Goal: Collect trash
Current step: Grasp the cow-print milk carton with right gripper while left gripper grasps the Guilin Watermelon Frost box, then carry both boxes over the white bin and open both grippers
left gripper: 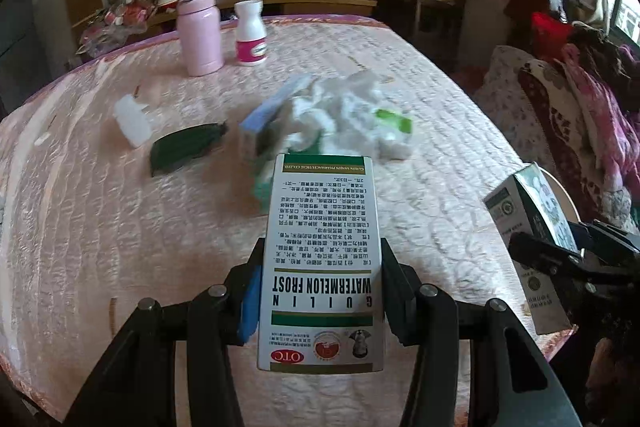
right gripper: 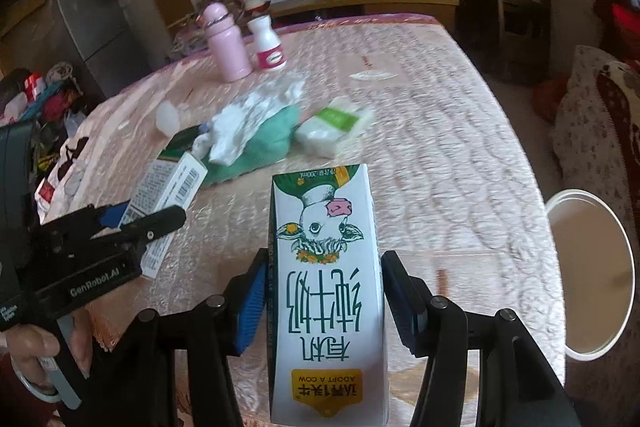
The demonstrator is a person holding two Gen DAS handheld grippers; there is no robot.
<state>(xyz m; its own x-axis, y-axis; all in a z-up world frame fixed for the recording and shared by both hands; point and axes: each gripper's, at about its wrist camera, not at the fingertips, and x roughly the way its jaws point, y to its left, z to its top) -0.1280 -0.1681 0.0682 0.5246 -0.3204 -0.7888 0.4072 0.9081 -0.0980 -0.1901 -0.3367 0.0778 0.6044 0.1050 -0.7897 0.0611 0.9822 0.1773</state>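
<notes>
In the left wrist view, my left gripper (left gripper: pixel 320 255) is shut on a white Watermelon Frost medicine box (left gripper: pixel 320 203), held above the pink quilted table (left gripper: pixel 100 227). My right gripper (right gripper: pixel 325 259) is shut on a white milk carton (right gripper: pixel 320 211) printed with a cow. Each gripper also shows in the other view: the right gripper (left gripper: pixel 556 239) with its carton (left gripper: pixel 528 203) at the right edge, the left gripper (right gripper: pixel 140 217) with its box (right gripper: pixel 168 187) at the left. Crumpled white tissue (left gripper: pixel 344 103), a dark green wrapper (left gripper: pixel 184 147) and a green-labelled packet (right gripper: pixel 334 127) lie mid-table.
A pink bottle (left gripper: pixel 200 27) and a white pill bottle (left gripper: pixel 250 35) stand at the table's far side. A white plastic piece (left gripper: pixel 132 121) lies left of the wrapper. A round white bin (right gripper: pixel 592 279) stands open off the table's right edge. Bedding and furniture surround the table.
</notes>
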